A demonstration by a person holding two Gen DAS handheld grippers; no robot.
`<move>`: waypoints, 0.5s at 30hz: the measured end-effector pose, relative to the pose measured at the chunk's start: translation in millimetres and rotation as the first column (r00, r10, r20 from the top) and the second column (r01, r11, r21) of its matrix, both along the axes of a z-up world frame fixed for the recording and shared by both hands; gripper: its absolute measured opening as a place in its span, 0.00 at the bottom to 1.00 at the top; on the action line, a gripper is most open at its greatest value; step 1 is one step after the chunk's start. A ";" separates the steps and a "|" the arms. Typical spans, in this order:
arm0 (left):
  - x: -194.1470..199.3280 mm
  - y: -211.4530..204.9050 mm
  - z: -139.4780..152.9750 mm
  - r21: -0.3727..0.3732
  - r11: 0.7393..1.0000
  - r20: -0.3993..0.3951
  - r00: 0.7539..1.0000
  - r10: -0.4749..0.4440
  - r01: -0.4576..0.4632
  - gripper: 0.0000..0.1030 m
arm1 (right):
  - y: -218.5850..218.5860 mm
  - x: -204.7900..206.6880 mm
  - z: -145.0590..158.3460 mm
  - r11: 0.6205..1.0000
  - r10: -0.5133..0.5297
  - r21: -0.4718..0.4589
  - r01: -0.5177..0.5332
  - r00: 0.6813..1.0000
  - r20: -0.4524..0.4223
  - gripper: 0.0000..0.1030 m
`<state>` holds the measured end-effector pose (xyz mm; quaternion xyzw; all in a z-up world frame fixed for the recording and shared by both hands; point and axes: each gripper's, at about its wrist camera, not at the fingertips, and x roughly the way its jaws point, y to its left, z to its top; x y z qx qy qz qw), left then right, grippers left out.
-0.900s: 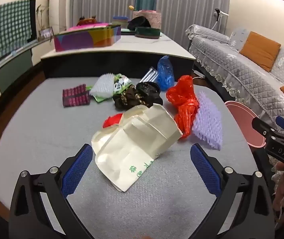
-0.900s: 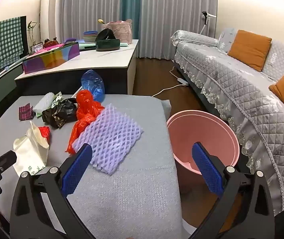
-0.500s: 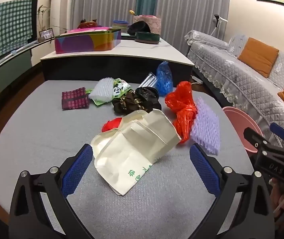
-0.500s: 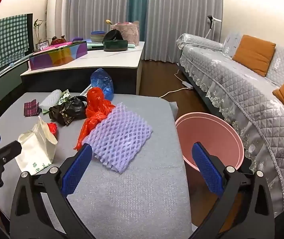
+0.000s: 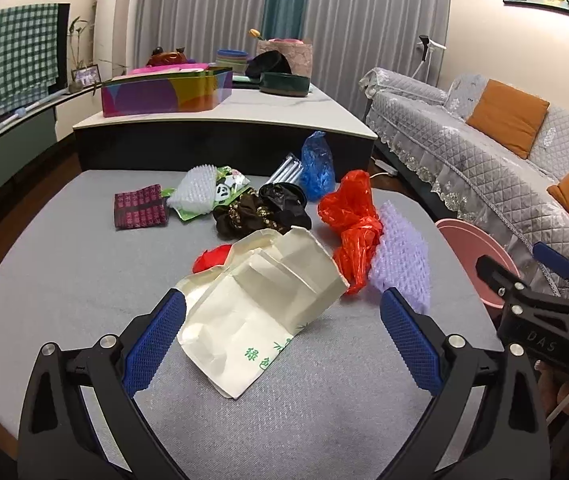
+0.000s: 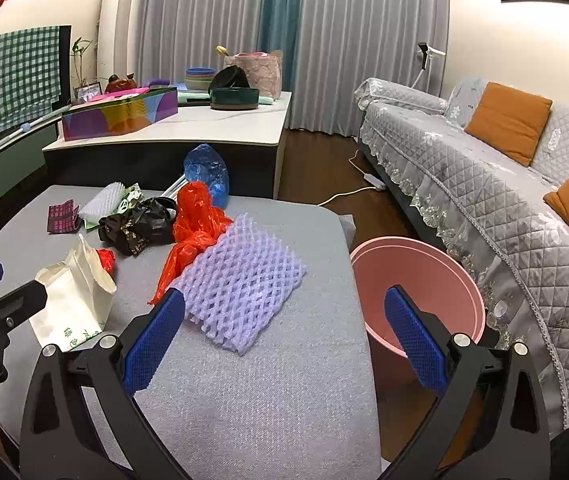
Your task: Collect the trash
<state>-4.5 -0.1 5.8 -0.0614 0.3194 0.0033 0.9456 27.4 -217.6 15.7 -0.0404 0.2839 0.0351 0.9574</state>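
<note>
Trash lies on a grey padded table (image 5: pixel 64 272): a cream paper bag (image 5: pixel 260 304) with green print, a red plastic bag (image 5: pixel 352 220), a lilac foam net (image 6: pixel 244 284), a black and gold wrapper (image 5: pixel 256 212), a white foam net (image 5: pixel 198 192), a dark red packet (image 5: pixel 138 212) and a blue plastic bag (image 5: pixel 316 168). My left gripper (image 5: pixel 280 340) hovers open just short of the paper bag. My right gripper (image 6: pixel 284 340) is open, with the lilac net ahead of its left pad. A pink bin (image 6: pixel 416 292) stands beside the table's right edge.
Behind the grey table stands a white-topped counter (image 5: pixel 224 116) with a colourful box (image 5: pixel 164 92) and bowls. A grey quilted sofa (image 6: pixel 484 184) with orange cushions runs along the right. A white cable (image 6: pixel 348 196) lies on the wooden floor.
Both grippers have drawn back and lifted slightly, so the trash sits a little farther off in both views. Nothing was picked up; both stay open.
</note>
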 end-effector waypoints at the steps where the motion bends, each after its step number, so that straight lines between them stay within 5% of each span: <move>1: 0.4 0.1 -1.0 -0.001 1.000 -0.005 1.000 0.000 0.000 0.91 | -1.0 0.5 0.3 1.000 -0.003 0.005 0.003 1.000 -0.001 0.95; 15: -0.6 -1.1 1.3 -0.004 1.000 0.007 1.000 -0.009 0.009 0.91 | -1.0 1.8 -1.2 1.000 0.003 0.028 -0.003 1.000 -0.021 0.95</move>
